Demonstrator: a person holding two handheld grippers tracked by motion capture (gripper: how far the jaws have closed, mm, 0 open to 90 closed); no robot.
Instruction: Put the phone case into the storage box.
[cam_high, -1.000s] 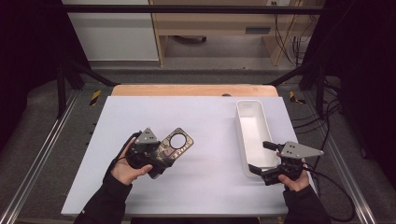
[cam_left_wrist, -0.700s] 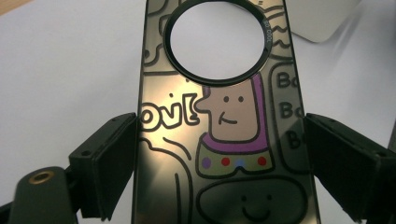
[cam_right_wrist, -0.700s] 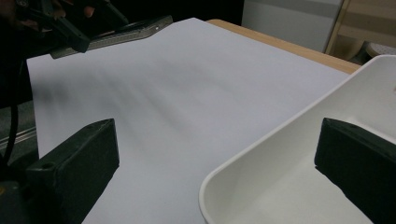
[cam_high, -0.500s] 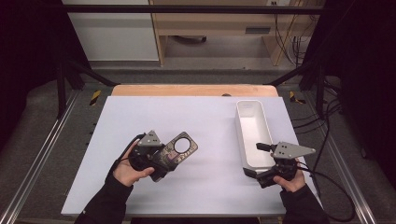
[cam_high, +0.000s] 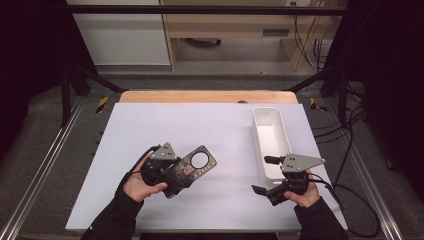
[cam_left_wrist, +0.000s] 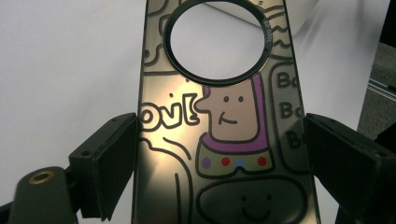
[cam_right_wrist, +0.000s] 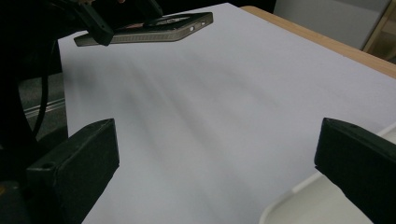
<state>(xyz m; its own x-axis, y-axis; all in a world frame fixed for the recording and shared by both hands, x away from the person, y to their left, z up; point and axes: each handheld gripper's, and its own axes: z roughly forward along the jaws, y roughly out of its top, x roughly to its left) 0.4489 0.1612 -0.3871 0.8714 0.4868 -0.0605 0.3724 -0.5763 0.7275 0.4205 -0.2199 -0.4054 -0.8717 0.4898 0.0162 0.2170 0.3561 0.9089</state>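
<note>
Phone case (cam_high: 196, 165) with cartoon print, ring cutout: clamped by its long edges in left gripper (cam_high: 172, 170), lifted off white mat (cam_high: 220, 130), well left of white bin (cam_high: 270, 137) | change: case has swung closer toward bin, likely being carried there | right gripper (cam_high: 270, 175): jaws spread, empty, by bin's near end

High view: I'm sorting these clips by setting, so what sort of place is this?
Probably a lab or workshop recording bench, not a home. A white-topped table stands inside a dark metal frame, loose cables trail along the floor to the right, and plain wooden furniture lines the wall behind.
</note>
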